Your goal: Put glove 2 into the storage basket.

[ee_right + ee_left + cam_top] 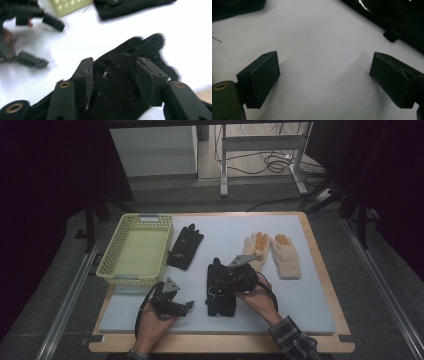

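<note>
Right gripper view shows the right gripper [113,75] released, jaws straddling the black glove [125,100] lying near the yellow basket [67,6]; left gripper [324,80] also released; advise closing squarely on the fabric before lifting.

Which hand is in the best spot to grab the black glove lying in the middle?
The right one, probably. The right hand-held gripper already has its jaws apart directly over the middle black glove. The left hand-held gripper sits open beside it, with bare white mat between its jaws.
</note>
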A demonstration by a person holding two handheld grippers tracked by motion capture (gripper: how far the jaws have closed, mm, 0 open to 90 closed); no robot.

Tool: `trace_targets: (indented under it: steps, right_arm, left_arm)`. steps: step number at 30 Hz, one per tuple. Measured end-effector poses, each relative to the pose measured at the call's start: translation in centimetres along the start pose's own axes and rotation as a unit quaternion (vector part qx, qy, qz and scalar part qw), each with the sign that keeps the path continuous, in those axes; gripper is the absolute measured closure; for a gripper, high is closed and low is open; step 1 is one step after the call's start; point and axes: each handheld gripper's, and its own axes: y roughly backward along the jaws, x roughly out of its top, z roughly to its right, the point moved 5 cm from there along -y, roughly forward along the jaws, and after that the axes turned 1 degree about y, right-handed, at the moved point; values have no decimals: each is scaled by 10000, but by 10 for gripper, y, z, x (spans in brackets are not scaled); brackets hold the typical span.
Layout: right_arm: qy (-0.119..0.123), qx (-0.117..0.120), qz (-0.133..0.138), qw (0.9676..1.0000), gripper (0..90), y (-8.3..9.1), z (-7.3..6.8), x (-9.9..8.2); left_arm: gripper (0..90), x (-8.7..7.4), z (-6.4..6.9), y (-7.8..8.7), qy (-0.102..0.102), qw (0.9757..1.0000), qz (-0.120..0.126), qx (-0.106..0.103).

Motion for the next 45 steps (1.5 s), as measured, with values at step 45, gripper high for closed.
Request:
trace_targets:
  steps: [45]
  right_arm:
    - [103, -625, -687, 9956, 436, -187, 46, 108]
  left_arm:
    - [92, 0, 0, 0, 16, 10000, 8, -11]
